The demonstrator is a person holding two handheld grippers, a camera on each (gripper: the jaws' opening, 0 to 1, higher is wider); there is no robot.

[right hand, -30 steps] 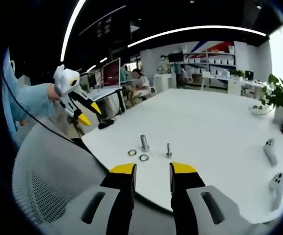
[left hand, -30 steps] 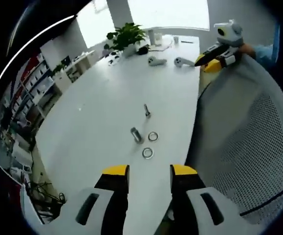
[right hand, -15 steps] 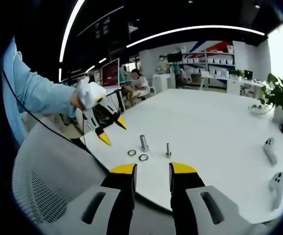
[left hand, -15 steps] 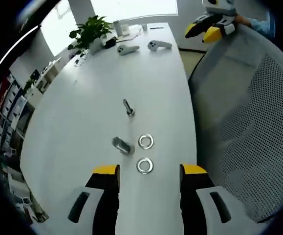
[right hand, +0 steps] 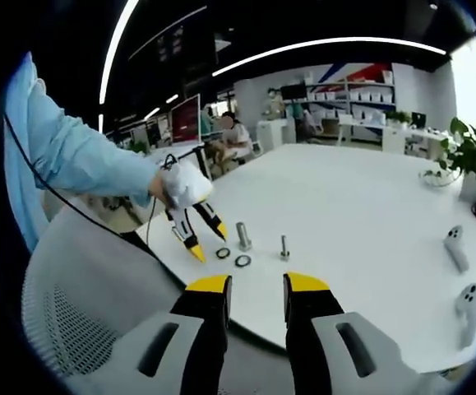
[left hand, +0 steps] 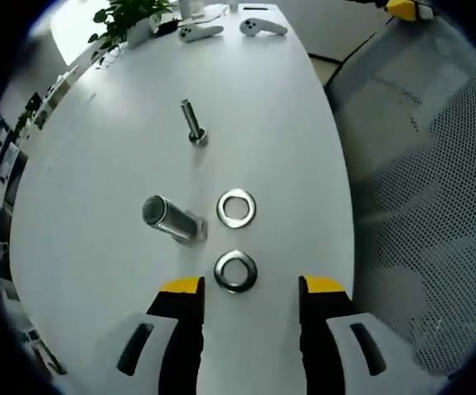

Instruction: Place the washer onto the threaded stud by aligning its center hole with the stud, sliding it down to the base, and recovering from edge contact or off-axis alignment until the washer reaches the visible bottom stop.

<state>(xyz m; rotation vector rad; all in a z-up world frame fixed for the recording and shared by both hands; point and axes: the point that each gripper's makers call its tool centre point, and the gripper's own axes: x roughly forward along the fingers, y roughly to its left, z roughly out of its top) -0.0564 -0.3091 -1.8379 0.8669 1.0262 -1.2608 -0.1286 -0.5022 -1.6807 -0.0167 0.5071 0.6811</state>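
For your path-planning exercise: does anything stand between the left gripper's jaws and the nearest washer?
Nothing visible does. The left gripper is open, and the near washer lies flat on the bare white table just ahead of its jaws.

Evenly and brightly lit from overhead, with the white table (left hand: pixel 98 189) nearly blown out and only small soft shadows beside the washers (left hand: pixel 236 271). Strong window glare at the far right of the right gripper view, long ceiling light strips (right hand: pixel 336 45) glowing against darkness. Heavy fisheye bending toward the edges; slight softness on distant shelves (right hand: pixel 361 103).
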